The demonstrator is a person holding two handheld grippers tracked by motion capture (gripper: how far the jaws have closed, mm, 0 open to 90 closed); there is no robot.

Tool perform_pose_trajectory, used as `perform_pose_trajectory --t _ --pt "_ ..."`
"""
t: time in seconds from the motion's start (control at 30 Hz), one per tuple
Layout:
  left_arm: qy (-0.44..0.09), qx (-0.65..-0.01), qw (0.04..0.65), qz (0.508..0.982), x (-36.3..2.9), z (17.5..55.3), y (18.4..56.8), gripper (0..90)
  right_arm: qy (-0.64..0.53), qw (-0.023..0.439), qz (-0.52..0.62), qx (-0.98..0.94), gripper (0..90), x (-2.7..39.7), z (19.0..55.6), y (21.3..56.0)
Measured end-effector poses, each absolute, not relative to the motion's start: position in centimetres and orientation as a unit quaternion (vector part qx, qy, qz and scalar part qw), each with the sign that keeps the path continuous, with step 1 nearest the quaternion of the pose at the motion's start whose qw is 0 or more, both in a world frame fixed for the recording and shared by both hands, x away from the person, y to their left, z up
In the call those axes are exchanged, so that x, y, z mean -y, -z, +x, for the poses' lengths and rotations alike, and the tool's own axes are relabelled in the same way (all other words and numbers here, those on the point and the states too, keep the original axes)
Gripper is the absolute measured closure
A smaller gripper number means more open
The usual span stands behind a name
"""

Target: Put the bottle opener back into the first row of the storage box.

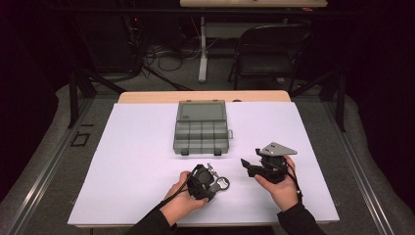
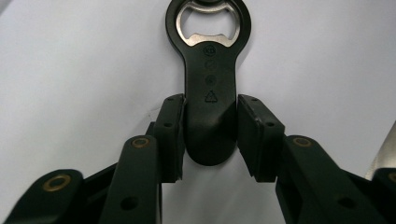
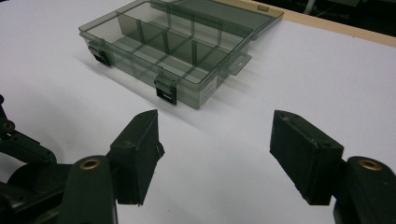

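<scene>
Your left claw [image 2: 208,135] straddles the handle of the black bottle opener [image 2: 208,84], which lies flat on the white table [image 1: 137,161]; the pads sit at both sides of the handle, seemingly touching, so the pick-up looks barely begun. The open compartment box [image 3: 177,51] stands empty beyond. Your right claw [image 3: 215,156] hangs wide open, empty.

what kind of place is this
Probably a lab or studio recording bench: a table under white sheeting in a dark room, cables on the floor behind, and a folding chair.
</scene>
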State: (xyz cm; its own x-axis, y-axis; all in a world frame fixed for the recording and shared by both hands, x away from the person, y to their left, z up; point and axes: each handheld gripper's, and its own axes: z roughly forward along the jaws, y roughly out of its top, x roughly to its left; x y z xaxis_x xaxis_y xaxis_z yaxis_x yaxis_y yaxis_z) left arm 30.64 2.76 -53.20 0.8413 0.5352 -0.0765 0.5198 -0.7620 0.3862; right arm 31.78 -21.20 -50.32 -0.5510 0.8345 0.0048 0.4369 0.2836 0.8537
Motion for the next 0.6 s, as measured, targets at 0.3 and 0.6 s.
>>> perform_pose_trajectory --t 0.3,0.6 --pt "-0.022 -0.279 0.189 0.941 -2.5 30.7 53.1 63.6 -0.432 0.226 0.415 -0.768 32.9 21.3 31.8 50.4" --pt "-0.025 -0.269 0.176 0.946 -1.7 31.0 53.0 56.7 -0.433 0.220 0.418 -0.767 33.4 21.3 31.9 50.6"
